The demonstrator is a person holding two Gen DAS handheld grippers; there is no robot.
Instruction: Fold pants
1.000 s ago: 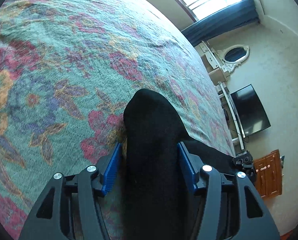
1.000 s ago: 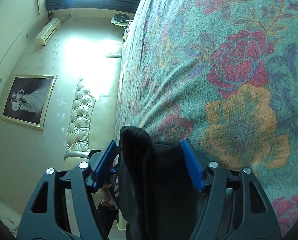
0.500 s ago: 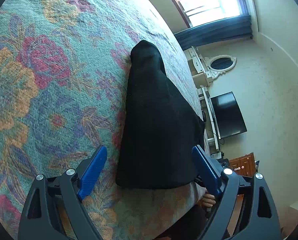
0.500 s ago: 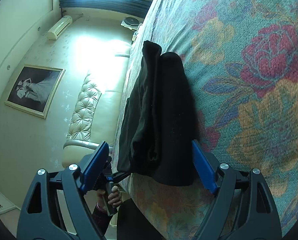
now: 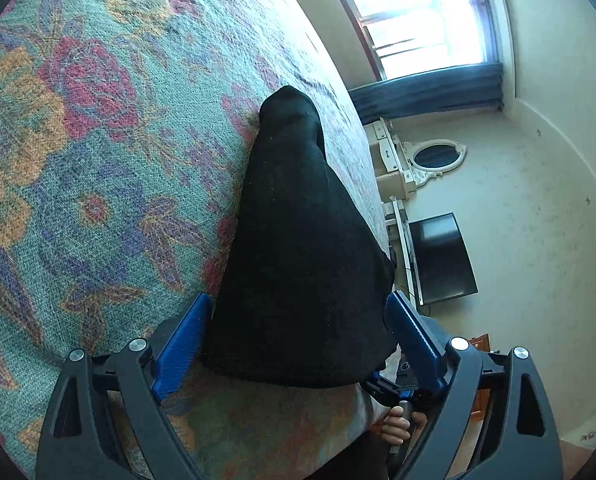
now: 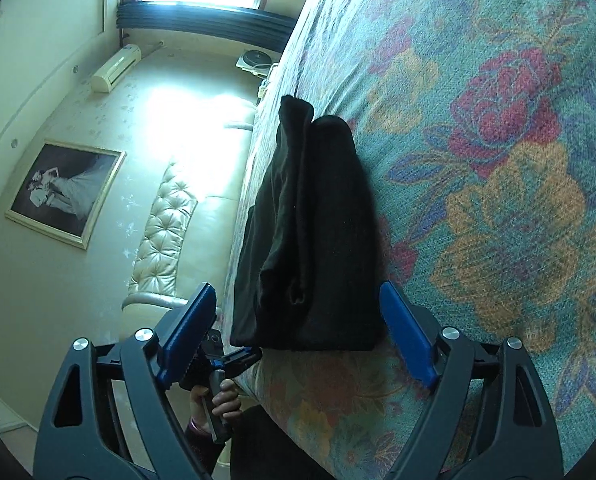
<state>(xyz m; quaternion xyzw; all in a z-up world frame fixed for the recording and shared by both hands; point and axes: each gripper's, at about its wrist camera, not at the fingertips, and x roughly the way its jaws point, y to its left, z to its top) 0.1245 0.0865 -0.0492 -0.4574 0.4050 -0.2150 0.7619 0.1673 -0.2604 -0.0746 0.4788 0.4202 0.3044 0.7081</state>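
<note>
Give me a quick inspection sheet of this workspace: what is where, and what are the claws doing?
Surface: bed with a floral bedspread.
Job's things: black pants lie folded in a compact stack near the bed's edge.
Clutter: nothing seen on the bedspread.
Grippers: left claw open, fingers on either side of the stack, not gripping; right claw open likewise.
Cables: nothing seen.
Surroundings: window, oval mirror, television, framed picture, padded headboard.
</note>
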